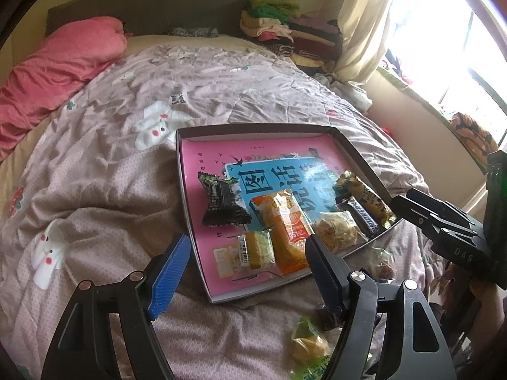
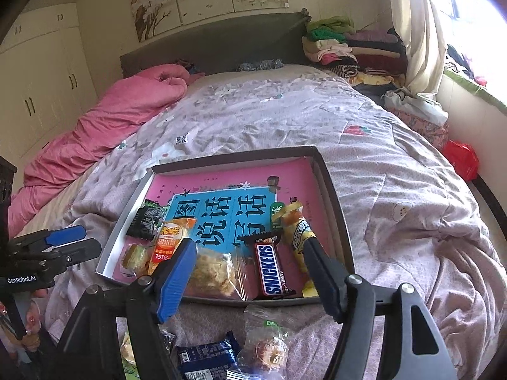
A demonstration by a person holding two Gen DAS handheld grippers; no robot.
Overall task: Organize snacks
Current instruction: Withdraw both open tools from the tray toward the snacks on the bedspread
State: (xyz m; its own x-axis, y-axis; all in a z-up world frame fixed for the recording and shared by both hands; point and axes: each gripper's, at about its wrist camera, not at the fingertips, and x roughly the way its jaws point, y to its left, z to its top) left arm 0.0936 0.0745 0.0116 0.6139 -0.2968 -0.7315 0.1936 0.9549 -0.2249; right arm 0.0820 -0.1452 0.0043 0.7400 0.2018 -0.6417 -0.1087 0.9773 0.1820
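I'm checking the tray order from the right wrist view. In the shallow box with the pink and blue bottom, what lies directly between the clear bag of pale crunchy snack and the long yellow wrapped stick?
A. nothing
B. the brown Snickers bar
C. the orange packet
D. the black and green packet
B: the brown Snickers bar lies lengthwise in the shallow box, with the clear bag on its left and the yellow stick on its right.

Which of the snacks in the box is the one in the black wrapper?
The black packet with green print, lying alone at the left end of the row in the box. Its neighbours are orange, clear, brown and yellow.
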